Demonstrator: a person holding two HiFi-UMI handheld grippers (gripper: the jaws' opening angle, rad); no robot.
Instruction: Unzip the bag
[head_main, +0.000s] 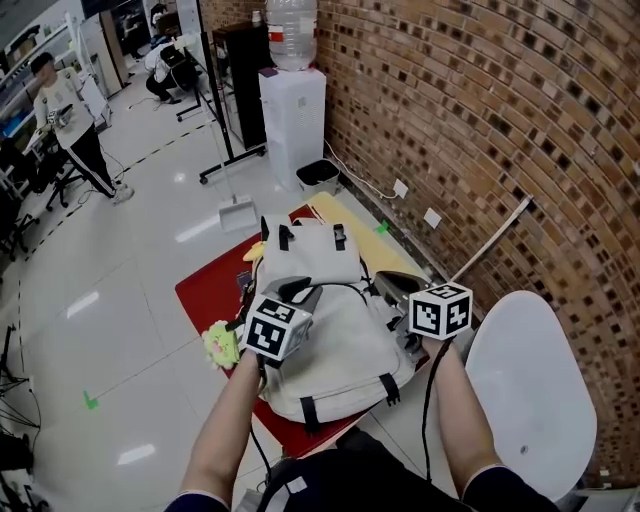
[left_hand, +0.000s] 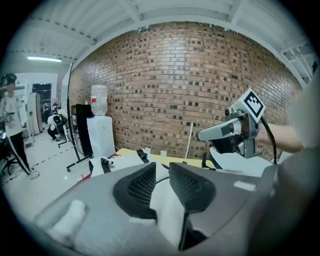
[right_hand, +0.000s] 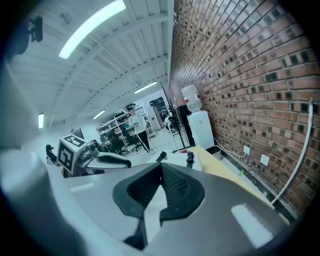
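A cream backpack (head_main: 335, 350) with black straps lies on a red mat (head_main: 205, 285), its top end pointing away from me. My left gripper (head_main: 300, 292) hovers over the bag's left upper part. In the left gripper view its jaws (left_hand: 162, 167) stand apart, and only the pale bag (left_hand: 125, 162) shows through the gap. My right gripper (head_main: 388, 288) is at the bag's right edge. In the right gripper view its tips (right_hand: 161, 167) meet, and I see nothing between them. The zipper pull is not visible.
A brick wall (head_main: 480, 120) runs along the right. A white round seat (head_main: 530, 390) stands close at my right. A yellow-green toy (head_main: 220, 345) lies on the mat's left edge. A water dispenser (head_main: 293, 110) and a black bin (head_main: 318, 175) stand beyond. People (head_main: 70, 110) are far off at the left.
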